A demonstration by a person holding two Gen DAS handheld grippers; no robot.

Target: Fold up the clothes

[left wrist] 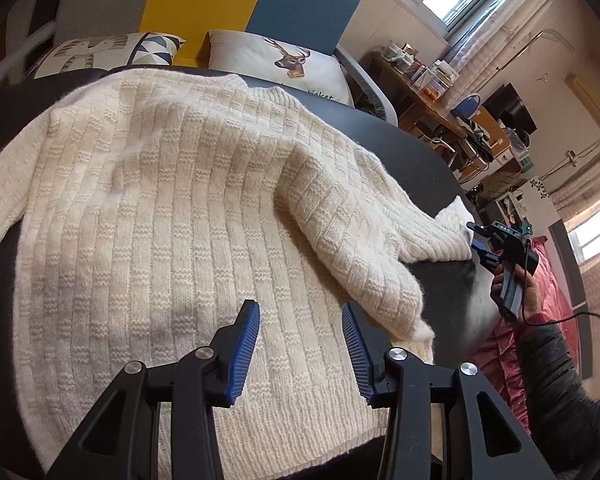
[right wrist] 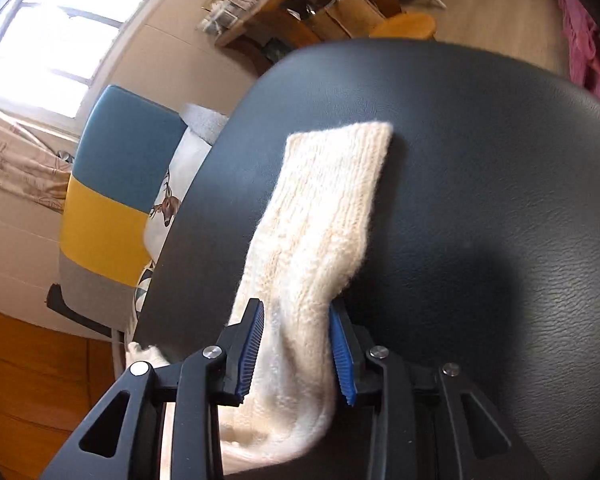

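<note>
The sweater (left wrist: 172, 208) runs off the left frame edge, and desk clutter (left wrist: 428, 72) is too small to identify.

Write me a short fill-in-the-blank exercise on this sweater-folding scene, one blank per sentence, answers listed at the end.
The cream knitted ____ lies spread on the dark table.
The right hand-held gripper has the sweater's ____ between its blue pads.
The left hand-held gripper is open and holds ____.
The white pillow behind the table shows a ____.

Answers: sweater; sleeve; nothing; deer

Dark leather-textured table (left wrist: 420, 152): cream knit sweater (left wrist: 172, 208) spread across frame centre, one sleeve (right wrist: 324, 216) trailing toward right edge.
</note>
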